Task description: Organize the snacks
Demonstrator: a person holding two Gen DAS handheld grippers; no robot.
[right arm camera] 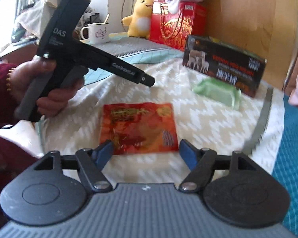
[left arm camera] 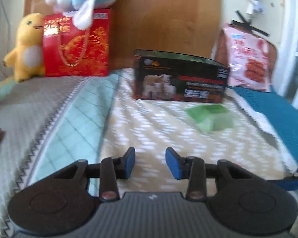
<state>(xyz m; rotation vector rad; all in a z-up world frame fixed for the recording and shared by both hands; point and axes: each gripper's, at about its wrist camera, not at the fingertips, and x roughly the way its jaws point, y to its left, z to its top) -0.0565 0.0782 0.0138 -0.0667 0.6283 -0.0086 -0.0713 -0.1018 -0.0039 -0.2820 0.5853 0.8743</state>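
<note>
Place: home bedroom.
Surface: bed [left arm camera: 153,123] covered with quilted blankets.
Back edge: wooden headboard [left arm camera: 161,19], yellow plush duck [left arm camera: 27,45], red gift bag [left arm camera: 77,43].
Left edge: enamel mug [right arm camera: 97,32].

Both my wrist cameras look forward and down over the bed [left arm camera: 149,123], fairly close. They share the dark box [left arm camera: 180,77], at one o'clock in each.

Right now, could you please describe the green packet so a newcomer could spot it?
Find the dark box with white animals pictured on it. Just in front lies the green packet on the white patterned cover, pale and translucent, unlike the flat red packet nearer the right gripper.
</note>
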